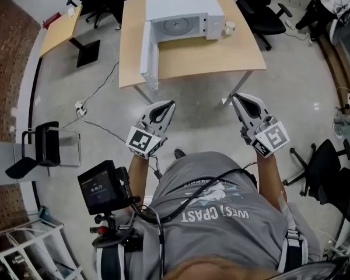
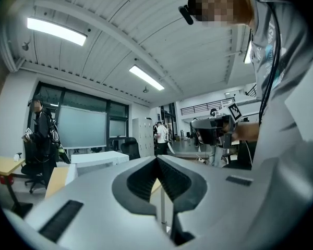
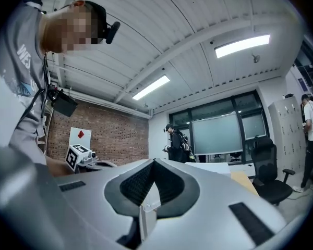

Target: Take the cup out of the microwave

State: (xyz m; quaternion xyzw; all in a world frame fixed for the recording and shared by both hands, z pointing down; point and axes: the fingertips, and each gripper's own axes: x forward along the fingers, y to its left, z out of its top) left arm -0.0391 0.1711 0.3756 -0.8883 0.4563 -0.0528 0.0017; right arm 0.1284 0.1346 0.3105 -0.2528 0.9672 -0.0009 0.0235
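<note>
Both grippers, left (image 1: 170,105) and right (image 1: 235,98), are pinched closed on nothing, short of the wooden desk (image 1: 192,60). The pale round cup (image 1: 229,27) stands near its far right corner, beside the boxy white microwave (image 1: 184,7) (door swung open)

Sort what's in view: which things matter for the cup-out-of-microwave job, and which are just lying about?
Job:
- microwave, door open, nothing inside
- cup, standing on the table just right of the microwave
- left gripper and right gripper, both shut and empty

Lying about:
- side desk
- office chair
- power strip on the floor
- black chair
</note>
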